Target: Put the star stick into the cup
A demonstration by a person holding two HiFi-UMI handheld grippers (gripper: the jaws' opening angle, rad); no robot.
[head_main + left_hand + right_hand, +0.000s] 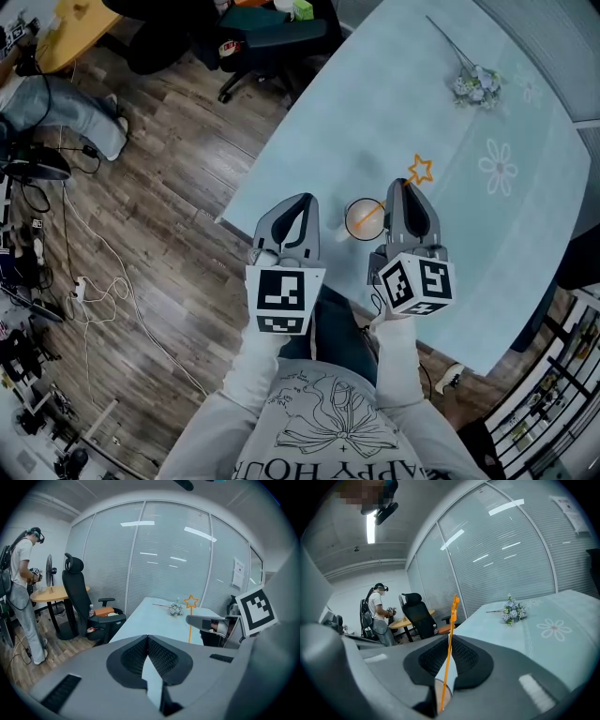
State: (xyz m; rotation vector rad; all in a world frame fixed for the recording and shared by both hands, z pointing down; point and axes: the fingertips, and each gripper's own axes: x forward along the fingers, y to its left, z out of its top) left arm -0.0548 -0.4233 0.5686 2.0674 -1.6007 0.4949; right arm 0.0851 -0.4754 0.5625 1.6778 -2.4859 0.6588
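Left gripper (298,200) hangs closed and empty beside the cup (348,221), clear of the work. Right gripper (401,187), jaws slightly parted, flanks the stick (421,170), whose foot is already in the cup, seemingly for release.

Ahead of the right hand-held gripper (401,187), the worktop (375,112) is bare up to the flower sprig (473,84), which lies well beyond its tips. The cup (364,218) stands just to its left. The star stick (448,653) rises from the cup between this gripper's slightly parted jaws. The left hand-held gripper (302,202) is just beyond the cup, leaving no free lane between the two. Left of it, past the worktop edge, is open floor (169,187), with an office chair (272,37) farther ahead.
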